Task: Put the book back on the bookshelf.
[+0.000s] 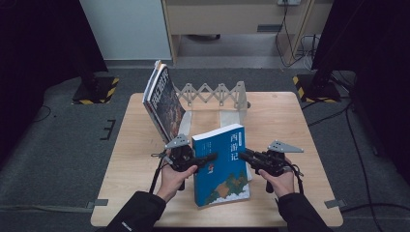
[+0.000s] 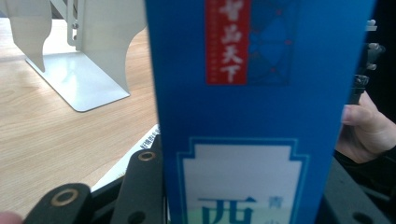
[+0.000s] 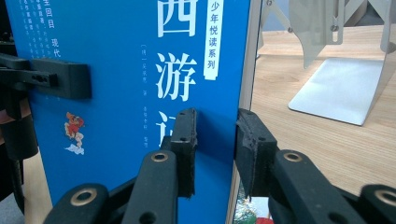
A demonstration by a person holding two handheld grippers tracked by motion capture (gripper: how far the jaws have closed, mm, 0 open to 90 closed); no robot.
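At 11 o'clock a dark book (image 1: 163, 100) leans against the folding metal bookend (image 1: 218, 94). The left gripper (image 1: 209, 157) clamps the blue book (image 1: 221, 164) at its spine edge. The book stands tilted at table centre. At 3 o'clock the right gripper (image 3: 215, 140) pinches its open edge.

A blue book (image 1: 222, 166) stands tilted on the bench (image 1: 130, 159), clamped between the left hand-held gripper (image 1: 211, 158) and the right hand-held gripper (image 1: 243, 154). Behind it, another book (image 1: 163, 102) leans against a metal bookend rack (image 1: 217, 94).
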